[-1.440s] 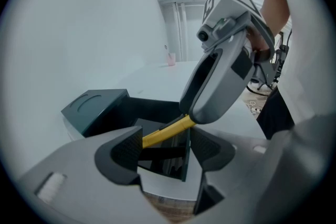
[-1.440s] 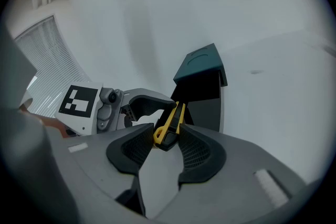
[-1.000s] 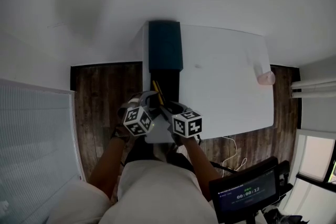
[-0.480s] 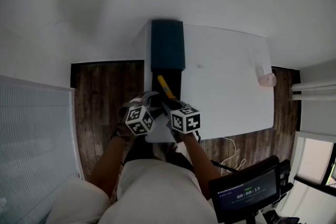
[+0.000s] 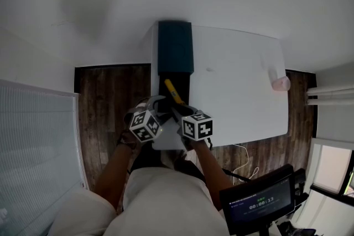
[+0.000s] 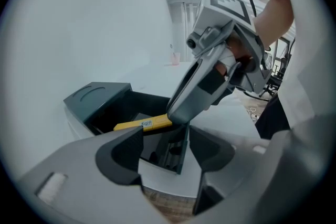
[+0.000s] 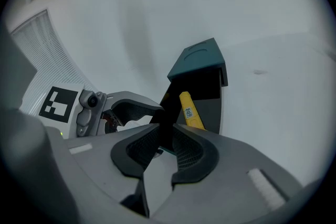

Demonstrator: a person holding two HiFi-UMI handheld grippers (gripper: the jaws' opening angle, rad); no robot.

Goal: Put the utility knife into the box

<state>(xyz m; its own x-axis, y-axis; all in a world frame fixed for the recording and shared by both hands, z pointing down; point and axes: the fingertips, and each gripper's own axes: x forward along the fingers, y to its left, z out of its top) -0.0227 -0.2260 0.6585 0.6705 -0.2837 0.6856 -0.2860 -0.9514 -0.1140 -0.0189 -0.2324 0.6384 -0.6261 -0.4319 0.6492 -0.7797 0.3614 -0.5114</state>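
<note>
The dark teal box point(image 5: 175, 47) stands at the left edge of the white table point(image 5: 238, 80), lid point(image 7: 197, 60) thrown back at the far end. The yellow utility knife point(image 5: 174, 92) hangs level over the open box point(image 6: 94, 97). My right gripper point(image 5: 178, 109) grips the knife point(image 6: 142, 124) by its near end, which its finger hides in the right gripper view; the jaws are easing open. The knife point(image 7: 190, 108) points away from the right gripper point(image 7: 165, 136). My left gripper point(image 6: 165, 147) is open, its jaws astride the box's near corner without touching.
A small pink object point(image 5: 279, 82) sits at the table's far right edge. Dark wooden floor point(image 5: 110, 102) surrounds the table, with a cable point(image 5: 243, 168) on it. A screen point(image 5: 260, 204) stands at lower right and white blinds point(image 5: 38, 146) at the left.
The right jaws have closed on the knife. The knife has shifted slightly right and now shows bright over the box opening. The left gripper has barely moved.
</note>
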